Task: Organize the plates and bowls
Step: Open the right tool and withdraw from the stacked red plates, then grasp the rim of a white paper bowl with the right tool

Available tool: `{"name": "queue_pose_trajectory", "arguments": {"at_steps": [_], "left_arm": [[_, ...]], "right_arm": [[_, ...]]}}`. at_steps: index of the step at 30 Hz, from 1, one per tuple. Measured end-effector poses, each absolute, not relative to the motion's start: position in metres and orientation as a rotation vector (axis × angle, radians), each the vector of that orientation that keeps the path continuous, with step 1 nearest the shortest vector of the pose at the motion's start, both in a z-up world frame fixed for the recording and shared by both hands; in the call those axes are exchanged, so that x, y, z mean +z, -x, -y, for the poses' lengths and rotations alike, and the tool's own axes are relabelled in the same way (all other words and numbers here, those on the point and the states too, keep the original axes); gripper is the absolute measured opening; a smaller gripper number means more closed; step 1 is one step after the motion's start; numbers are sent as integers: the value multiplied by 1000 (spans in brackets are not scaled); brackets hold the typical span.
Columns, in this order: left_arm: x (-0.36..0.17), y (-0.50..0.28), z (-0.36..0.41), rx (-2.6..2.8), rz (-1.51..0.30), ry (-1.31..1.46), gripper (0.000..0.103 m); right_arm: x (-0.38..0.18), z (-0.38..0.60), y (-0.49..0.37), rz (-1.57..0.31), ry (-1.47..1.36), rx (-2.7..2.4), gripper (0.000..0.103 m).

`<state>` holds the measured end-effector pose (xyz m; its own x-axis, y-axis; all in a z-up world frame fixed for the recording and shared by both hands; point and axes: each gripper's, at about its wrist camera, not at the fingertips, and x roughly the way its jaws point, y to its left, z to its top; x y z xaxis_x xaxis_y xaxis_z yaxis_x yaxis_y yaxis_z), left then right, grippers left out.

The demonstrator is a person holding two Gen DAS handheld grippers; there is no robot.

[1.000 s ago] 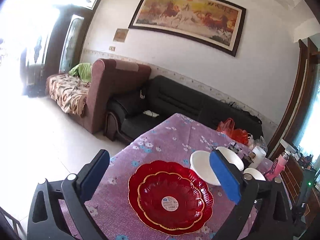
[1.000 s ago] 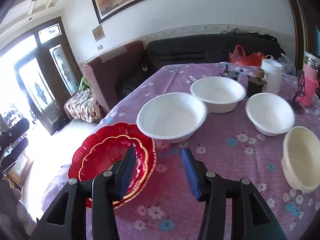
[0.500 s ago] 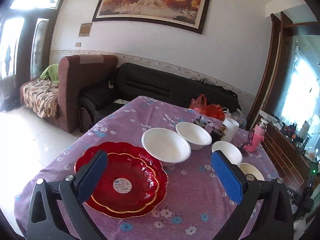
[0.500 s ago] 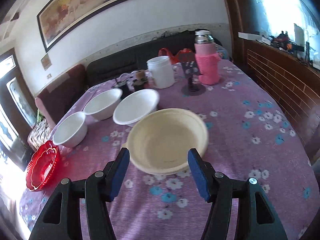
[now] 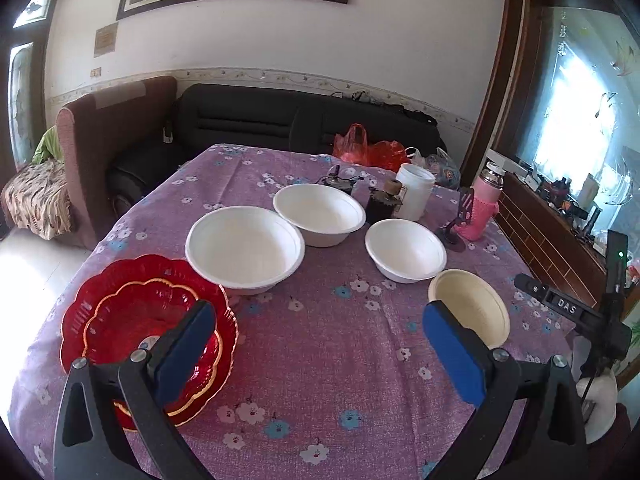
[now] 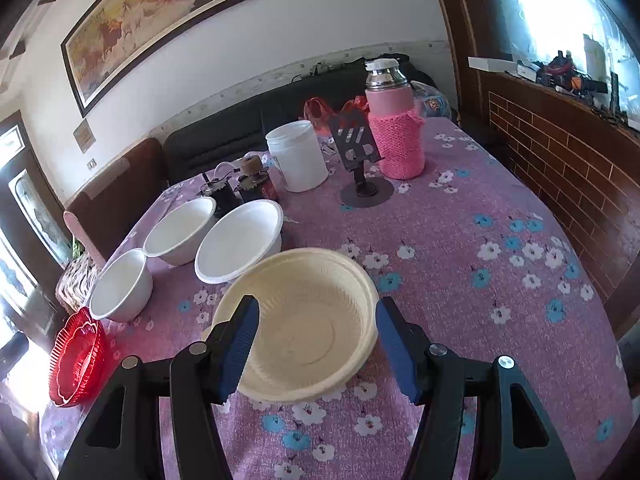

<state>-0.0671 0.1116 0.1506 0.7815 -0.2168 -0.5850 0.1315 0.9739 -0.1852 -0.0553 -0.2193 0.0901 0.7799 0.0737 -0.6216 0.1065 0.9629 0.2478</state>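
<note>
Two stacked red plates (image 5: 144,320) lie at the table's left front, also seen in the right wrist view (image 6: 76,360). Three white bowls stand in the middle: a large one (image 5: 244,248), one behind it (image 5: 320,214) and one to the right (image 5: 406,250). A cream bowl (image 5: 470,306) sits at the right. My left gripper (image 5: 316,344) is open above the purple cloth, between the red plates and the cream bowl. My right gripper (image 6: 316,340) is open, its blue pads either side of the cream bowl (image 6: 304,324), apart from it.
A white jar (image 6: 298,156), a pink-sleeved flask (image 6: 394,128), a black stand (image 6: 360,160) and small dark gadgets (image 6: 240,188) crowd the table's far side. A red bag (image 5: 368,148) lies at the far edge. Sofas stand behind; a brick-patterned counter (image 6: 560,160) runs along the right.
My left gripper has swung right and drawn back, bringing all bowls into its view. My right gripper has moved from the red plates to the cream bowl and closed in around it.
</note>
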Motion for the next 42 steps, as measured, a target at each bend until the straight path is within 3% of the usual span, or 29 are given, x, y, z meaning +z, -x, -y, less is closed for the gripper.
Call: {"name": "queue_pose_trajectory", "arguments": {"at_steps": [8,9,11,16,21,28,30,32,37,39,42], "left_arm": [[243,46,-116,-152,-426,70,103],[248,33,-113,-173,-453,67,103],[244,9,-107,-239,-537,105,103],[180,-40,-83,-338,-748,261,103],[115,-74,-53,-343,-901,268,103],[76,-95,-51,-314,-971,303,103],[71,-97,-56,-297,-978,317,103],[66,-99,-59,-290,-990,333,103],[53,-104,-63,-279,-1015,356,103],[50,-106,-62,-285,-1022,366,99],[42,-112,-56,-293,-1053,361,67]], "right_arm": [[203,213,1,-595,-134,-44,65],[216,211,-8,-599,-120,-47,71],[231,205,-30,-646,-96,-26,80],[191,189,-73,-795,-73,25,80],[110,192,-115,-947,-140,65,57],[31,188,-161,-1075,-216,106,53],[20,180,-168,-1102,-214,128,21],[12,174,-169,-1125,-219,147,10],[15,158,-164,-1155,-197,270,9],[15,150,-161,-1190,-183,339,9],[12,140,-160,-1216,-131,363,10]]}}
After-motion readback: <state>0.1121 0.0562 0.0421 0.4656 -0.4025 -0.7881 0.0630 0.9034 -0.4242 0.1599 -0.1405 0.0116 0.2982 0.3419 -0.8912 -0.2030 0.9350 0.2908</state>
